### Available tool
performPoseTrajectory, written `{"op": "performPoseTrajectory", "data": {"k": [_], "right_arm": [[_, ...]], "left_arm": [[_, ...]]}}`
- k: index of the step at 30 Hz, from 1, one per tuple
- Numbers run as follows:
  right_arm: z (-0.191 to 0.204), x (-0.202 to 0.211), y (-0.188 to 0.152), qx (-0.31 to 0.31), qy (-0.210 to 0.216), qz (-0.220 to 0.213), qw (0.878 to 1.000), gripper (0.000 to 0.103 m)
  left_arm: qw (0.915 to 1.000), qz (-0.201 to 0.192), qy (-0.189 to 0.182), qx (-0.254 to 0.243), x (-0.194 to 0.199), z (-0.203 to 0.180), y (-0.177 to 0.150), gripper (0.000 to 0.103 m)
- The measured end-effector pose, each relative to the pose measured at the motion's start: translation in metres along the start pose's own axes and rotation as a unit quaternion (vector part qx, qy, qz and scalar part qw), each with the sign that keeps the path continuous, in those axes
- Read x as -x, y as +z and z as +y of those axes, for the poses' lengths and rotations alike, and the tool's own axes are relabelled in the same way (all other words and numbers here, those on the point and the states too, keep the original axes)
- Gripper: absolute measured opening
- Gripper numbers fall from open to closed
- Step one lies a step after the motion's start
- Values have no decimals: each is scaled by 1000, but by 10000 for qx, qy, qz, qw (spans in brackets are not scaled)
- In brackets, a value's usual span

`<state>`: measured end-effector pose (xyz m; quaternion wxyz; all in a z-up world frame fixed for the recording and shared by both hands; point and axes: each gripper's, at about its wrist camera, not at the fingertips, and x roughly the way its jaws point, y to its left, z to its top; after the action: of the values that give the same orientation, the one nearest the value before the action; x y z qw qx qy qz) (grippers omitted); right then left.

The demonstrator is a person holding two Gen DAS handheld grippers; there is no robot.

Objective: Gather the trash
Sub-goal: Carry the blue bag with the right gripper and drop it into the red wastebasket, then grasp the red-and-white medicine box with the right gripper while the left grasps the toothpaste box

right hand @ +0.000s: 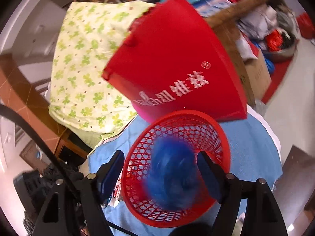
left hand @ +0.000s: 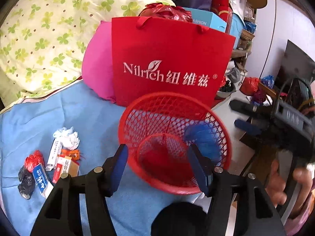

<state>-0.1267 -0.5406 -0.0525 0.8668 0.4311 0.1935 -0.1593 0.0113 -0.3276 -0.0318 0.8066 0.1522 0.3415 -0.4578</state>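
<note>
A red mesh basket (left hand: 167, 95) (right hand: 177, 113) stands on the blue cloth (left hand: 78, 108). A crumpled blue plastic bag (left hand: 202, 137) (right hand: 173, 177), blurred, lies inside it. My right gripper (right hand: 160, 163) hangs open over the basket, its pads clear of the bag; it also shows at the right in the left wrist view (left hand: 236, 113). My left gripper (left hand: 158, 157) is open and empty above the basket's near side. Left of the basket lies a trash pile: white tissue (left hand: 67, 137), a red wad (left hand: 34, 160), a black bag (left hand: 25, 181) and small cartons (left hand: 65, 166).
A red paper bag (left hand: 167, 59) (right hand: 177, 59) stands right behind the basket, with a pink cushion (left hand: 96, 68) beside it. A clover-print quilt (left hand: 49, 29) fills the back left. Cluttered boxes (right hand: 256, 72) and a person's hand (left hand: 285, 177) are at the right.
</note>
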Motion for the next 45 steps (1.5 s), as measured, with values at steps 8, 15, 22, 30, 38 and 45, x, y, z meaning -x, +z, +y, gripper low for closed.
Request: {"op": "performPoseTrajectory", "data": {"k": [8,15,22,30,38,45], "right_arm": [[26,14,-13,268,341,-236,9988,79],[105,-3,-52,1212,915,235,9881,79],[166,-76,-108,1663,1063,1310,9715,80],[189,-221,-151,1582,130,2478,9557,79],[208,-334,-181,1653,-1036,3098,9306,79],[182,-335,-188,1781,-944,3077,9299,64]], "left_arm": [[9967,5,644,493,40,62,-50,65],[9759,69,1828,1194,84,153,-115,66],[9430,390,2638,1990,104,236,-173,66],[9442,476,2495,2097,84,254,-180,66],[9423,443,2481,2203,72,273,-169,66],[9484,468,2251,2182,50,279,-144,66]]}}
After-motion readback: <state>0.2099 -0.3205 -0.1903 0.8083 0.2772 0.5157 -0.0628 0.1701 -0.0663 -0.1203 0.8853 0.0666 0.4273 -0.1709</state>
